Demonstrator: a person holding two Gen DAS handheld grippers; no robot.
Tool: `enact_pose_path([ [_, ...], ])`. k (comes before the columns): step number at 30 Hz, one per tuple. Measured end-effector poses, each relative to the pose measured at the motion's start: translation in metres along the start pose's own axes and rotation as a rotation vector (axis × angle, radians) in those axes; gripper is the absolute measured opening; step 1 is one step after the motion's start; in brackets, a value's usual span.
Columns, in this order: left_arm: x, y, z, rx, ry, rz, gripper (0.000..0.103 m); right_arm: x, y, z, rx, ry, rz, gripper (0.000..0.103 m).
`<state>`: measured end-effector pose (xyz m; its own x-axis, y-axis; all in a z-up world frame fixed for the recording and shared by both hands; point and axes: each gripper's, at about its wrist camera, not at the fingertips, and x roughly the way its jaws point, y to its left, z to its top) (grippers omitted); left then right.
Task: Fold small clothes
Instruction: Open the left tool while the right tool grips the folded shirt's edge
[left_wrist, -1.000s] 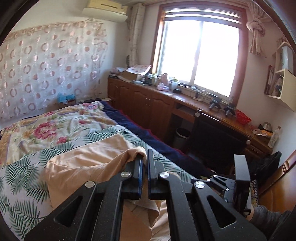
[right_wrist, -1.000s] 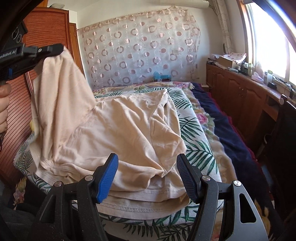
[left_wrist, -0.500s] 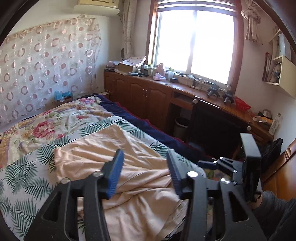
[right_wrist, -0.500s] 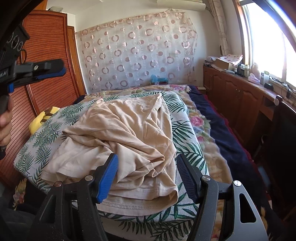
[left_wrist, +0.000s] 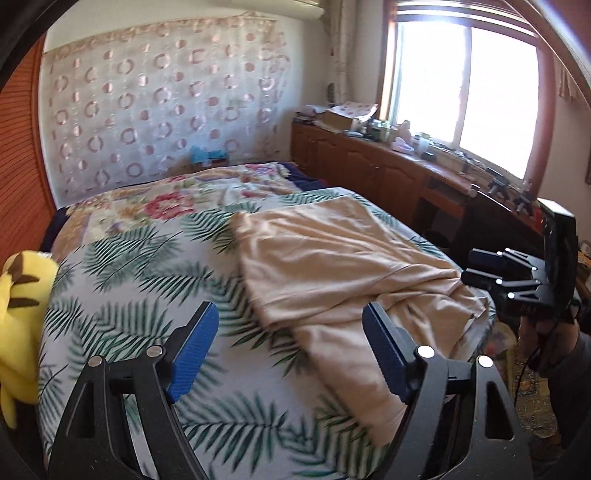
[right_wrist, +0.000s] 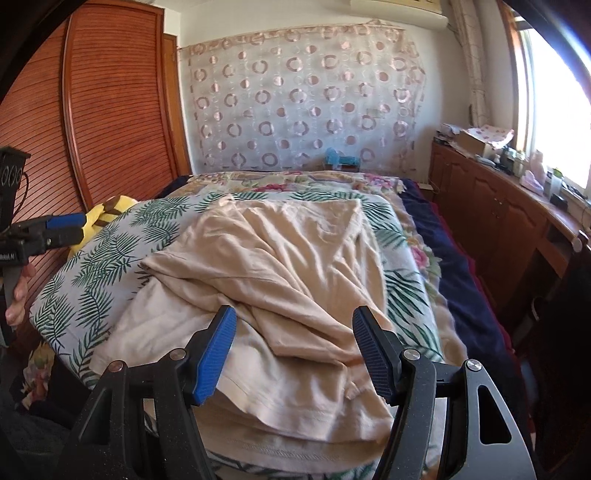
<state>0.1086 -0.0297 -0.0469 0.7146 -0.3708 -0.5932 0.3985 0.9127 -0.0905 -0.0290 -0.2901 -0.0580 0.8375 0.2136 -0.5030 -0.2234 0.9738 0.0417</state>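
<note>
A beige garment (right_wrist: 280, 280) lies loosely folded and wrinkled on the leaf-print bed cover (right_wrist: 92, 266); it also shows in the left wrist view (left_wrist: 332, 258), right of centre. My left gripper (left_wrist: 290, 347) is open and empty above the bed cover, left of the garment's near corner. It shows at the left edge of the right wrist view (right_wrist: 62, 229). My right gripper (right_wrist: 293, 350) is open and empty just over the garment's near hem. It shows at the right of the left wrist view (left_wrist: 480, 266), beside the garment's edge.
A yellow plush toy (left_wrist: 18, 306) lies at the bed's left edge by the wooden wardrobe (right_wrist: 92, 110). A dark blue blanket (right_wrist: 454, 273) runs along the bed's right side. Wooden cabinets (right_wrist: 498, 206) with clutter stand under the window.
My left gripper opened and let go of the garment, which dropped onto the bed, folded over. The left gripper then drew back to the left. The right gripper stayed open in place.
</note>
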Motion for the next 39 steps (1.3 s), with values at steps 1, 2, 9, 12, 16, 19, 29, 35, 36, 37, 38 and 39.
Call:
enact_pose_path([
  [1, -0.002, 0.006, -0.005, -0.016, 0.002, 0.008, 0.081, 0.005, 0.006, 0.005, -0.014, 0.002, 0.014, 0.068],
  [2, -0.004, 0.012, -0.009, -0.032, 0.004, 0.013, 0.081, 0.009, 0.011, 0.01, -0.028, 0.006, 0.028, 0.068],
  [9, -0.012, 0.035, -0.026, -0.078, -0.002, 0.06, 0.081, 0.047, 0.052, 0.048, -0.124, 0.053, 0.138, 0.068],
  [12, -0.015, 0.044, -0.031, -0.092, -0.008, 0.064, 0.081, 0.069, 0.071, 0.061, -0.167, 0.091, 0.193, 0.068],
  [16, -0.018, 0.052, -0.034, -0.107, -0.015, 0.065, 0.081, 0.107, 0.097, 0.075, -0.212, 0.169, 0.261, 0.068],
  [19, -0.02, 0.057, -0.037, -0.12, -0.018, 0.063, 0.081, 0.138, 0.118, 0.081, -0.247, 0.228, 0.286, 0.068],
  [29, -0.023, 0.062, -0.042, -0.13, -0.016, 0.063, 0.081, 0.207, 0.162, 0.087, -0.382, 0.358, 0.231, 0.027],
  [35, -0.021, 0.059, -0.043, -0.128, -0.009, 0.052, 0.081, 0.187, 0.137, 0.111, -0.334, 0.239, 0.22, 0.006],
  [36, -0.02, 0.059, -0.043, -0.128, -0.008, 0.049, 0.081, 0.181, 0.128, 0.119, -0.311, 0.211, 0.208, 0.005],
  [37, -0.02, 0.058, -0.044, -0.126, -0.007, 0.049, 0.081, 0.175, 0.117, 0.129, -0.292, 0.181, 0.189, 0.005],
  [38, -0.019, 0.057, -0.044, -0.126, -0.006, 0.048, 0.081, 0.172, 0.109, 0.136, -0.28, 0.164, 0.172, 0.005],
  [39, -0.018, 0.056, -0.043, -0.126, -0.005, 0.046, 0.081, 0.17, 0.099, 0.145, -0.269, 0.155, 0.153, 0.005],
])
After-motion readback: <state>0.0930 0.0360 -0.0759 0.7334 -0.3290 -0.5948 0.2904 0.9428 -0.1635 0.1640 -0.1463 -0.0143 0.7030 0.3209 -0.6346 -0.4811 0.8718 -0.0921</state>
